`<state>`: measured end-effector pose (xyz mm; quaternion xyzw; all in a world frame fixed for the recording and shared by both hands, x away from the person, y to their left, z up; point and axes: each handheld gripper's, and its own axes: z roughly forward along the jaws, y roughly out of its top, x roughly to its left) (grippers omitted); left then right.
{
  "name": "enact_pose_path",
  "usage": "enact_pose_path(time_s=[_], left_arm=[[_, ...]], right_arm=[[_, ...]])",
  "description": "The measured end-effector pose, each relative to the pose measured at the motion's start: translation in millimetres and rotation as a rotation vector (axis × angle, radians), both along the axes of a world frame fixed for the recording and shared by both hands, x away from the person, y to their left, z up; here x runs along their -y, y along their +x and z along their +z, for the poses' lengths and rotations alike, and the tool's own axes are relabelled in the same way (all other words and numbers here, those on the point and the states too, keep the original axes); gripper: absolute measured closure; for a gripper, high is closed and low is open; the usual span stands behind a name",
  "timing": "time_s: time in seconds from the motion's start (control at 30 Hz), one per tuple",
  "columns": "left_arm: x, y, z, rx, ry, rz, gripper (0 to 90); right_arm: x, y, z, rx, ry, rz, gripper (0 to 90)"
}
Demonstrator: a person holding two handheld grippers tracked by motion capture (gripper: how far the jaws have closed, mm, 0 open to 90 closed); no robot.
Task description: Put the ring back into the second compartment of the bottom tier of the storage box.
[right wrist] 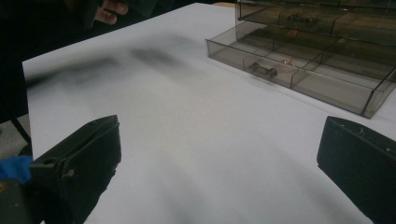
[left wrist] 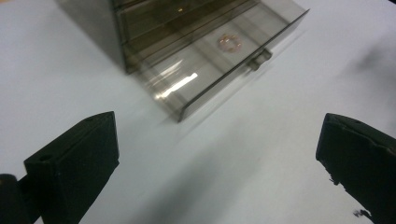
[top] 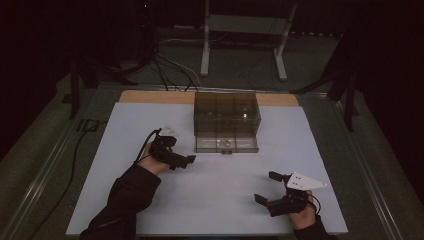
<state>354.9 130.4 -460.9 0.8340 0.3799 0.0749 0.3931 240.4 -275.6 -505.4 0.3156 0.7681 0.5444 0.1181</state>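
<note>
Jaws on both grippers stand wide apart with nothing between them: we see white tabletop in the gap of the left gripper (top: 186, 161) and the same in the gap of the right gripper (top: 266, 187).

From there we go by size. We find the white table (top: 125, 150) widest of all, its wooden far edge peeking out behind the sheet. On it, toward the far side and near the middle, sits the smoky clear drawer box (top: 227, 114), a small cabinet with divided trays inside. Its bottom drawer (top: 226, 143) is pulled out toward the near side, with a small handle (top: 226, 152) at the centre of its front wall. In the right gripper view we see this drawer (right wrist: 299, 70) split by partitions into several cells; the handle (right wrist: 263, 70) juts from the front.

Inside the open drawer lies a small pale ring-shaped item (left wrist: 229, 43), resting on the drawer floor in the cell behind the handle; we cannot tell what it is made of. Higher up, the shut trays (right wrist: 327, 18) hold small dark bits that are too blurred for us to name.

We place the left gripper just near-left of the drawer's front corner, apart from it, and the right gripper well apart at the near right of the table.
</note>
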Motion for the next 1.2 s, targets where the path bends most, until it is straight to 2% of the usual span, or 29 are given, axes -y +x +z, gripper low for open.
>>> enact_pose_path(time_s=[0.13, 0.17, 0.3, 0.53, 0.57, 0.63, 0.73, 0.77, 1.0, 1.2], left_arm=[[-6.0, -3.0, -4.0, -0.007, -0.004, 0.013, 0.5], [-13.9, -7.7, -10.8, -0.022, 0.007, 0.021, 0.5], [-23.9, -14.6, -17.0, -0.029, -0.013, 0.036, 0.5], [-33.6, -24.9, -23.3, -0.018, -0.025, 0.058, 0.5], [-39.6, -32.3, -27.5, -0.016, -0.033, 0.062, 0.5], [-44.7, -37.6, -29.9, -0.015, -0.038, 0.066, 0.5], [-47.5, -40.3, -31.2, -0.013, -0.042, 0.067, 0.5], [-56.4, -48.2, -34.5, -0.013, -0.031, 0.062, 0.5], [-73.5, -65.7, -42.0, -0.01, -0.023, 0.058, 0.5], [-84.8, -75.5, -49.7, 0.015, -0.047, 0.046, 0.5]], right_arm=[[-0.1, 0.6, -0.7, -0.002, -0.006, 0.002, 0.0], [-0.2, 0.2, -0.1, 0.0, -0.003, 0.001, 0.0], [-0.5, 0.7, -0.9, -0.003, -0.007, 0.001, 0.0], [-0.6, 0.1, -0.1, -0.002, -0.002, 0.004, 0.0], [-0.9, -0.1, 0.2, 0.002, -0.003, 0.004, 0.0], [-1.1, 0.1, -0.3, -0.002, -0.008, 0.005, 0.0], [-0.8, 0.0, 0.0, -0.001, -0.005, 0.005, 0.0], [-0.9, -0.2, 0.1, 0.0, -0.004, 0.006, 0.0], [-1.6, -0.2, -0.3, -0.002, -0.01, 0.008, 0.0], [-2.0, 0.0, -0.5, 0.0, -0.012, 0.008, 0.0]])
